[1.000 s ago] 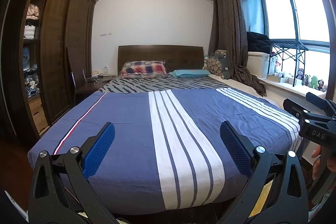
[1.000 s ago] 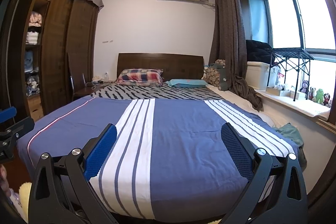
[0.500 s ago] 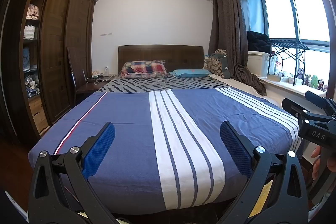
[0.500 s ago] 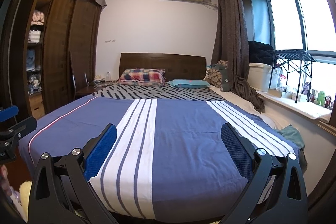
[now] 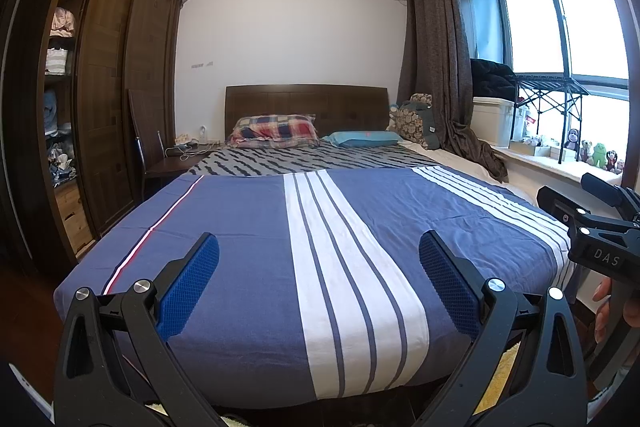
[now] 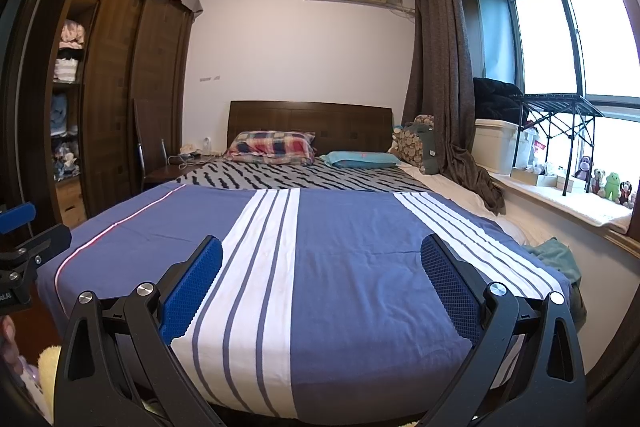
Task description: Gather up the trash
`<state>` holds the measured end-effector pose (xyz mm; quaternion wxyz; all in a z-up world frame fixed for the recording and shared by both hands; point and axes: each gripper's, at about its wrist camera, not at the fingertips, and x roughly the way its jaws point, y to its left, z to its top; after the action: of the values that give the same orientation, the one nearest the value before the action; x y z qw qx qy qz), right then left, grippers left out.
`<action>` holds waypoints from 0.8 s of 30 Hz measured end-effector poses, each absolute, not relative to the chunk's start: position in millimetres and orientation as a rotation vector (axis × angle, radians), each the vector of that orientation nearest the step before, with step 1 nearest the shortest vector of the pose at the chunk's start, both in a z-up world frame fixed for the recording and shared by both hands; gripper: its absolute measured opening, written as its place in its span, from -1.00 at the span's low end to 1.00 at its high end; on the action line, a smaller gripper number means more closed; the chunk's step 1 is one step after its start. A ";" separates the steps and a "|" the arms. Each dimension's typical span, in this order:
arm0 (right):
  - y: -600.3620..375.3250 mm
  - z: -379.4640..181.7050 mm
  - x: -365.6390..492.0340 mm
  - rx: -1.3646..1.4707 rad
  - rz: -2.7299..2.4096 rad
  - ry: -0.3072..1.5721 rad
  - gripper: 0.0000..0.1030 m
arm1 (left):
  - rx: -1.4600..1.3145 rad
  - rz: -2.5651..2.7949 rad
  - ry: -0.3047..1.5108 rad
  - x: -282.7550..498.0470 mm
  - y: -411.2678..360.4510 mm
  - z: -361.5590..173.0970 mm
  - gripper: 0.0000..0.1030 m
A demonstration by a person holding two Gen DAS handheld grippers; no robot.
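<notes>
Left wrist view: the left gripper (image 5: 318, 267) hangs at the foot of the bed (image 5: 248, 227), fingers spread wide and empty; the right gripper (image 6: 320, 271), seen in its own view, is likewise splayed and holds nothing. Beyond lies the smooth blue striped cover (image 6: 340, 247), then the plaid pillow (image 5: 276, 129) and the bedside table (image 5: 180, 159) strewn with cables. No trash is identifiable in either view. Likely risk: with no target fixed, a hasty reach may snag the cover, or cables and sill toys (image 6: 610, 185) may be mistaken for rubbish.
</notes>
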<state>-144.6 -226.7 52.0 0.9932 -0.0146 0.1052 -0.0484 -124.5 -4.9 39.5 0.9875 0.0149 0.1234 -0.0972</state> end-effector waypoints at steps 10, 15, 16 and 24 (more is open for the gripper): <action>-225.1 51.3 -143.0 -0.024 -0.087 0.214 0.93 | 0.027 -0.194 0.251 -125.5 -5.3 38.7 0.85; -222.2 48.0 -140.8 -0.024 -0.088 0.223 0.93 | 0.027 -0.192 0.255 -124.0 -5.7 38.0 0.85; -222.7 47.6 -139.6 -0.024 -0.088 0.226 0.93 | 0.024 -0.191 0.259 -123.6 -5.6 37.3 0.85; -218.8 44.4 -137.8 -0.017 -0.089 0.235 0.93 | 0.018 -0.178 0.266 -121.2 -4.3 37.0 0.85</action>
<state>-137.8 -218.8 44.4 0.9921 -0.0086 0.1170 -0.0441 -121.2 -4.3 37.0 0.9872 0.0089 0.1326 -0.0886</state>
